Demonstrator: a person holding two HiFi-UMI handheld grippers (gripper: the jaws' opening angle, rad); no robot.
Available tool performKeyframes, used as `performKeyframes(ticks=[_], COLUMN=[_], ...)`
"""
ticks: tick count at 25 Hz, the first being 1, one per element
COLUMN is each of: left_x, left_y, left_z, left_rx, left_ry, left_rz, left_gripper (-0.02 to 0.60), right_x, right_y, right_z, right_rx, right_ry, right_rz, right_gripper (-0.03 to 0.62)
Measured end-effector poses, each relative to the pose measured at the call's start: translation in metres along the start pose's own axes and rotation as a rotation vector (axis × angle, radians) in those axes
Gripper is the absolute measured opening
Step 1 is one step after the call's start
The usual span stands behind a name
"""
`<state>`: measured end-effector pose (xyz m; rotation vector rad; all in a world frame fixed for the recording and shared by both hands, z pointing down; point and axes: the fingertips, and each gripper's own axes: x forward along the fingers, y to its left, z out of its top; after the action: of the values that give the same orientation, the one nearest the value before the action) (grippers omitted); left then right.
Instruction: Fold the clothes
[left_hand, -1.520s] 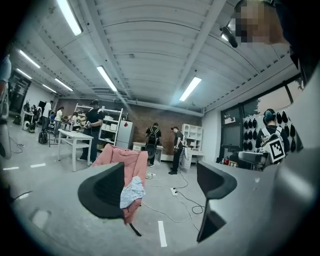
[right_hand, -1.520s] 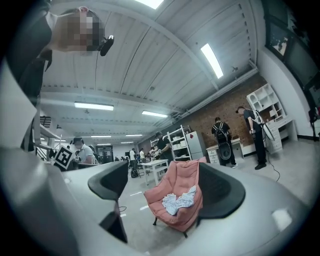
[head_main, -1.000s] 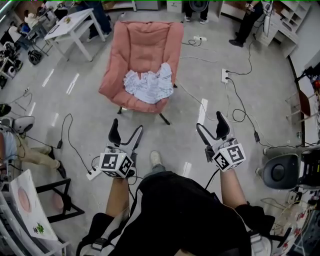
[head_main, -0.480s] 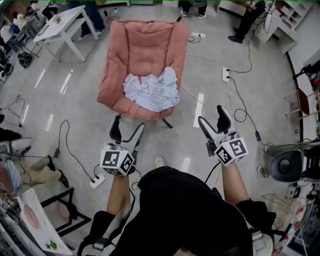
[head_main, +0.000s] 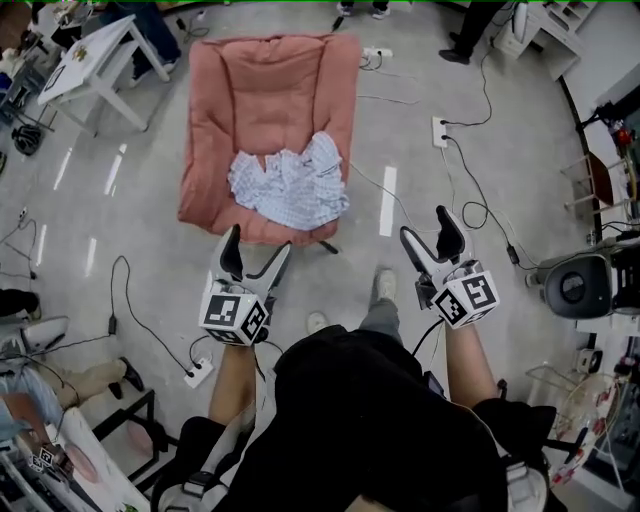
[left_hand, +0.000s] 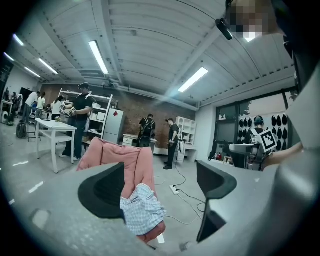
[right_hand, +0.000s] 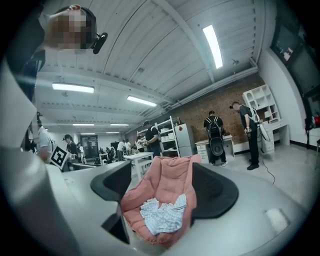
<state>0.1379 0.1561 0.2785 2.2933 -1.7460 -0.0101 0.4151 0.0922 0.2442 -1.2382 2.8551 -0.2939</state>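
A crumpled white-and-blue checked garment (head_main: 288, 185) lies on the seat of a pink padded chair (head_main: 270, 90). My left gripper (head_main: 257, 245) hangs just short of the chair's front edge, open and empty. My right gripper (head_main: 427, 228) is over the floor to the right of the chair, open, its jaws having just closed a little with nothing between them. The left gripper view has the garment (left_hand: 141, 210) and chair (left_hand: 120, 157) ahead between the jaws. Looking along the right gripper, I see the garment (right_hand: 162, 214) on the chair (right_hand: 170, 180), still at a distance.
Cables and a power strip (head_main: 438, 130) lie on the grey floor right of the chair; another strip (head_main: 198, 372) is at the lower left. A white table (head_main: 85, 60) stands at the upper left. A round grey device (head_main: 580, 285) sits at the right. People stand along the far side.
Both grippers have come nearer to the chair as the person stepped forward; the left one now reaches its front edge. One foot shows ahead between the grippers.
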Motion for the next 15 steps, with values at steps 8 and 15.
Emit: performKeyframes(ticks=[8, 15], left_x=[0.1, 0.198], left_y=[-0.002, -0.01], left_z=[-0.008, 0.007], left_rx=[-0.013, -0.015], left_ry=[0.025, 0.012], left_rz=[0.053, 0.137], left_gripper=[0.443, 0.44], right_x=[0.057, 0.143], right_y=[-0.094, -0.181], right_z=[-0.004, 0.02], right_rx=[0.014, -0.031], right_ry=[0.028, 0.053], right_rz=[0.033, 0.154], right_gripper=[0.355, 0.324])
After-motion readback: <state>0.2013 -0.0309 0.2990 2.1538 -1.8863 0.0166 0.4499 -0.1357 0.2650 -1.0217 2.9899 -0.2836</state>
